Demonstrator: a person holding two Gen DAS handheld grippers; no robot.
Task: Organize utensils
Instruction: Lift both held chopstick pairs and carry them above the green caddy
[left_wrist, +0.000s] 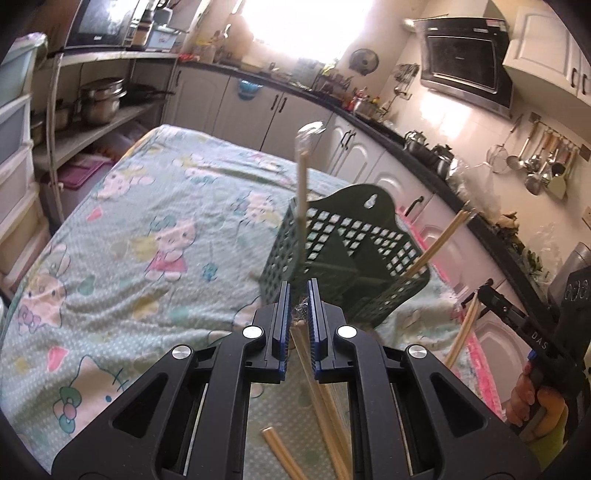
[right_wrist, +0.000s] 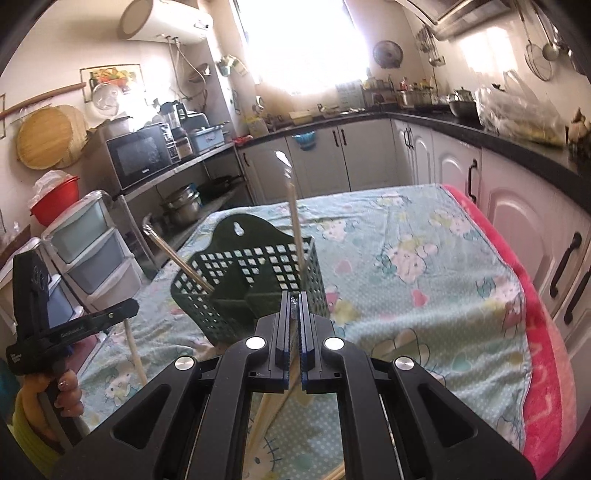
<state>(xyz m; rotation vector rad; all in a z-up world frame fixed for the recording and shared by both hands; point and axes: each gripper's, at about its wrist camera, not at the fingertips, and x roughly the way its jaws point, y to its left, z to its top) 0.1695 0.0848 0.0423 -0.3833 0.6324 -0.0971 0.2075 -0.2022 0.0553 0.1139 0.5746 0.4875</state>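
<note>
Room: kitchen with white cabinet doors, a dark countertop (right_wrist: 517, 142) along two walls, and a bright window at the back.
Surface: table covered by a pale green cartoon-print cloth (left_wrist: 147, 229), with a pink blanket edge (right_wrist: 546, 354) along one side.
Holder: dark green perforated utensil basket (left_wrist: 343, 251) stands on the cloth, just ahead of both grippers; it has a tall back plate with a keyhole slot and inner dividers.
Left gripper: left gripper (left_wrist: 298, 314) has its jaws nearly together, clamped on a bundle of bamboo chopsticks (left_wrist: 321, 406). The sticks run back under the gripper body; a crinkled bit of clear wrap shows between the blue pads (left_wrist: 283, 317).
Upright stick, left view: thin pale stick with a clear plastic-wrapped tip (left_wrist: 303, 177) rises straight up from the jaw line and crosses the basket's near left corner; whether it is in the basket or in the jaws, I cannot tell.
Right gripper: right gripper (right_wrist: 294, 325) has its jaws close together, gripping a similar thin stick (right_wrist: 295, 221) that stands upright at the basket's right compartment.
Other sticks: a pair of chopsticks (right_wrist: 177, 262) leans out of the basket's other end compartment at a slant.
Hands: a person's hand (right_wrist: 64, 391) grips the left gripper's handle, seen from the right camera.
</note>
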